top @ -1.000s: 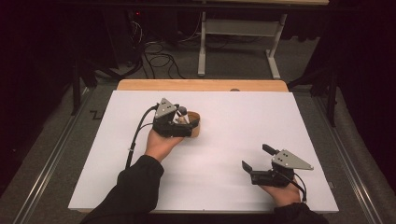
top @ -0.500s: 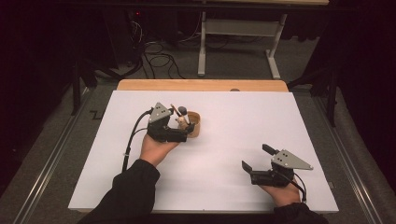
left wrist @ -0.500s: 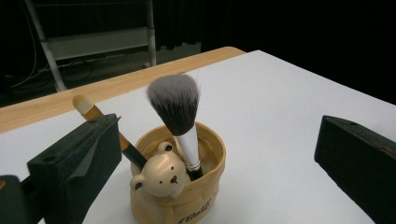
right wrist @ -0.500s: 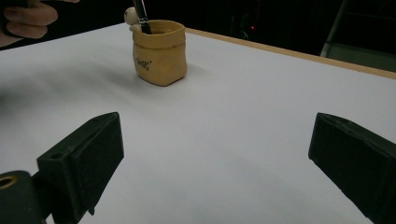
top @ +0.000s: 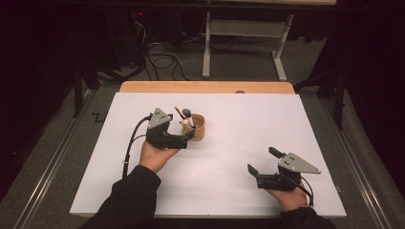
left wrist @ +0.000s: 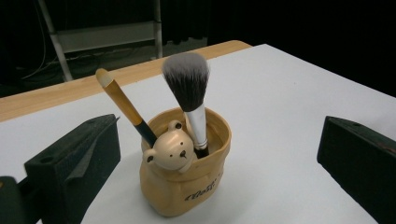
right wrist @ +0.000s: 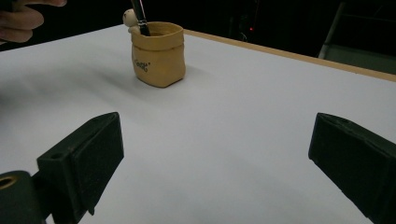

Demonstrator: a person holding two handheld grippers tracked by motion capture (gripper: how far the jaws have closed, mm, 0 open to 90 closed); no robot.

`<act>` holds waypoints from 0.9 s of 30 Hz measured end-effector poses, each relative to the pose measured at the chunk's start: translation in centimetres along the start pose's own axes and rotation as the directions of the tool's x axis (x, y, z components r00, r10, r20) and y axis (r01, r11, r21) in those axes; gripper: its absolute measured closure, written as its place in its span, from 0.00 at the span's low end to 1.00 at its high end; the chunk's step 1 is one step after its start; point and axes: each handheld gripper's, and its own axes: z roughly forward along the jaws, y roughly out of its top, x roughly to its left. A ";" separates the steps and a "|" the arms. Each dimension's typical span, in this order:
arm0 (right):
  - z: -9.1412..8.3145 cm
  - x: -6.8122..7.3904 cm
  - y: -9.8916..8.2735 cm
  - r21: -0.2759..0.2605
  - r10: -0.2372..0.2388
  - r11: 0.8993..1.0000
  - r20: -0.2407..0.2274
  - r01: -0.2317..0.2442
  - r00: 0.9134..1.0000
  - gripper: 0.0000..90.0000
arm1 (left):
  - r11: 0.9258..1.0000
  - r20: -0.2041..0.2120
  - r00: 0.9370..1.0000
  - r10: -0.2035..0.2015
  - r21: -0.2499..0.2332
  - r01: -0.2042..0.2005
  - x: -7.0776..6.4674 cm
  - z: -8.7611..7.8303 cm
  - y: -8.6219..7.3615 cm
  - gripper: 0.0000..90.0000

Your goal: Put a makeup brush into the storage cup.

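Observation:
A tan sack-shaped cup (top: 199, 129) with a small bear head (left wrist: 170, 149) on its rim stands upright on the white table top (top: 248, 119), left of the middle. Two makeup brushes lean in it: a fluffy grey-tipped brush (left wrist: 187, 79) and a slim yellow-handled brush (left wrist: 119, 100). My left gripper (top: 191, 135) is just left of the cup, open, with its jaws pointing at the cup and apart from it (left wrist: 217, 135). My right gripper (top: 261, 161) rests open near the front right of the table, far from the cup (right wrist: 158, 53), with nothing between its jaws (right wrist: 215, 135).
A wooden strip (top: 205, 87) runs along the table's far edge. Beyond it are a metal frame (top: 248, 33) and cables (top: 162, 57) on the dark floor. The hand (right wrist: 23, 16) on my left gripper appears at the top left of the right gripper view.
My left gripper has drawn back to the left and toward the person, away from the cup, so the brushes now stand uncovered. The right gripper has not moved.

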 end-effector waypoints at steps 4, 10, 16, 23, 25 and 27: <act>-0.1 0.0 0.0 0.001 0.002 1.000 0.005 -0.002 1.000 0.04 | 1.000 -0.003 1.000 -0.009 0.010 0.009 0.1 -0.4 -0.3 0.00; -0.1 0.0 0.1 -0.004 0.002 1.000 0.004 -0.002 1.000 0.04 | 1.000 -0.008 1.000 -0.021 0.016 0.021 0.5 -1.1 -0.7 0.00; -0.1 -0.1 0.1 -0.002 -0.002 1.000 0.008 0.002 1.000 0.04 | 1.000 -0.012 1.000 -0.011 0.014 0.011 0.5 -2.3 -1.4 0.00; -0.2 -0.2 0.1 -0.004 -0.007 1.000 0.015 0.007 1.000 0.04 | 1.000 -0.017 1.000 0.004 0.023 -0.003 0.7 -4.2 -2.3 0.00; -0.2 -0.1 0.1 -0.001 0.003 1.000 0.014 -0.003 1.000 0.04 | 1.000 -0.017 1.000 0.005 0.030 -0.005 0.8 -4.8 -2.7 0.00; -0.2 -0.2 0.2 -0.006 -0.004 1.000 0.013 0.004 1.000 0.04 | 0.999 -0.011 1.000 -0.003 0.032 0.003 0.8 -5.2 -3.2 0.00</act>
